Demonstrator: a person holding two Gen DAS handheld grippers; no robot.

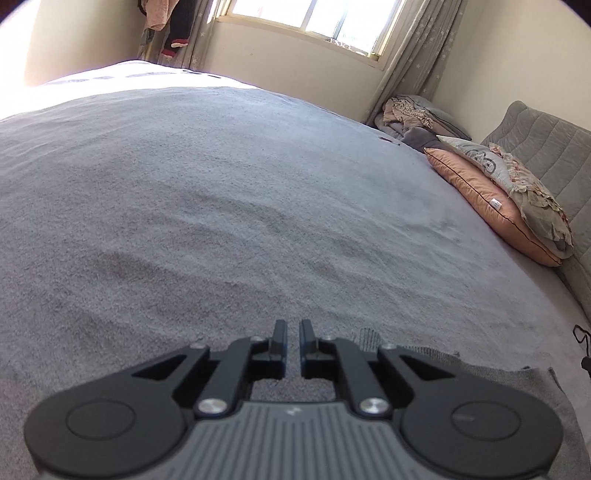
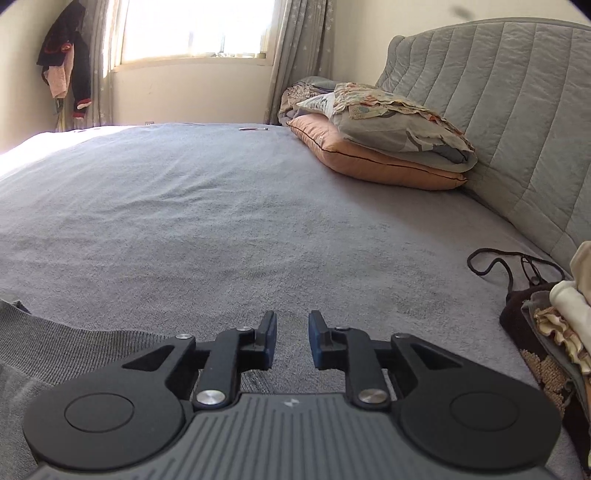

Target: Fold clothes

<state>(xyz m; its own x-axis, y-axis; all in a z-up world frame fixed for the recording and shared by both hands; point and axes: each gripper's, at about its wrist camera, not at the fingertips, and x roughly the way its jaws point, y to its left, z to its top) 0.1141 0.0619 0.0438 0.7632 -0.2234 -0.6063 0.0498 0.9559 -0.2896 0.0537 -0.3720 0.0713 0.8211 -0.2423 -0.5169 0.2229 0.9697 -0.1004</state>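
Note:
A grey ribbed knit garment (image 1: 491, 380) lies flat on the grey bed cover (image 1: 240, 192), under and to the right of my left gripper (image 1: 292, 334). That gripper hovers low over the bed, its jaws nearly touching with nothing between them. In the right wrist view the same garment (image 2: 62, 350) lies at the lower left, partly hidden by the gripper body. My right gripper (image 2: 292, 328) stands open over the bare bed cover (image 2: 221, 206), just right of the garment's edge, with nothing between its fingers.
A pile of clothes (image 2: 561, 325) sits at the right, with a black cord (image 2: 491, 264) beside it. Stacked pillows (image 2: 384, 147) lean against the padded grey headboard (image 2: 517, 110). Beyond the bed are a curtained window (image 2: 195, 29) and hanging clothes (image 2: 66, 62).

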